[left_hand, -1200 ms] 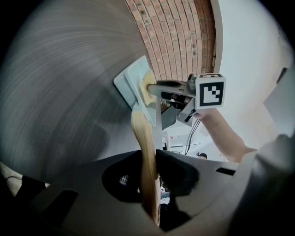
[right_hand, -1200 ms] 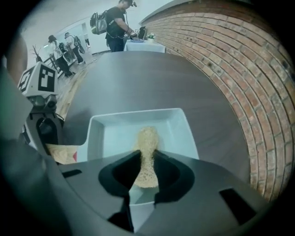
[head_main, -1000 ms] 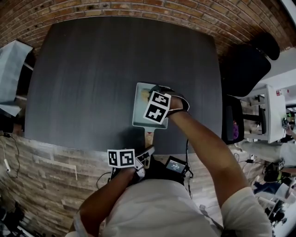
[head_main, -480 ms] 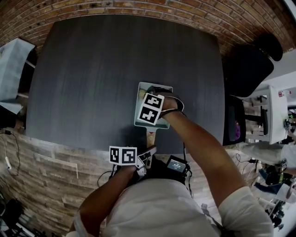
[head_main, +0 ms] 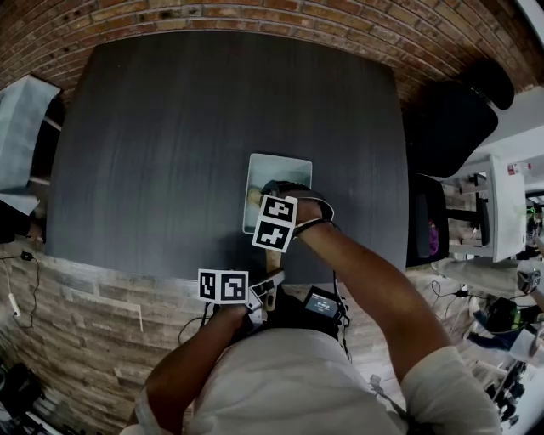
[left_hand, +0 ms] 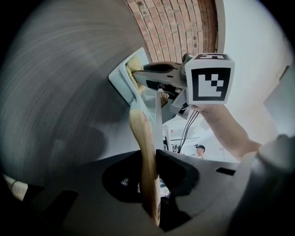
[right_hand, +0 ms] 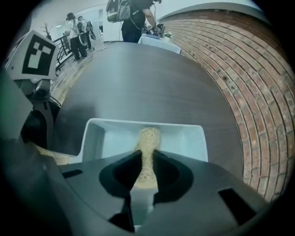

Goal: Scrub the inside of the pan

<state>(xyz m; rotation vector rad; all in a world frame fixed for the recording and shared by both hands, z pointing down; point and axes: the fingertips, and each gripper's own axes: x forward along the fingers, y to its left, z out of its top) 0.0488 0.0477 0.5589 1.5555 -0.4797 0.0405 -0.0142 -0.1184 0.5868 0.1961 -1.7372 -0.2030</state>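
Note:
A pale blue square pan (head_main: pixel 287 172) lies on the dark table, its wooden handle (left_hand: pixel 142 147) pointing toward me. My left gripper (head_main: pixel 269 287) is shut on that handle at the table's near edge; the handle passes between the jaws (left_hand: pixel 148 171). Over the pan's near half, my right gripper (head_main: pixel 269 195) holds a yellowish scrub pad (right_hand: pixel 147 145) down inside the pan (right_hand: pixel 186 138). Its jaws are closing, and both pads press the scrub pad between them (right_hand: pixel 146 168). In the left gripper view the scrub pad (left_hand: pixel 133 63) shows at the pan's rim (left_hand: pixel 120 82).
The dark table (head_main: pixel 170 127) stretches far beyond the pan, with a brick wall (head_main: pixel 255 13) behind it. A black chair (head_main: pixel 450 119) stands at the right. A grey box (head_main: pixel 21 119) sits off the table's left side. People stand in the far background (right_hand: pixel 131 14).
My right gripper has drawn the scrub pad back from the pan's middle toward its near side. The left gripper stays on the handle.

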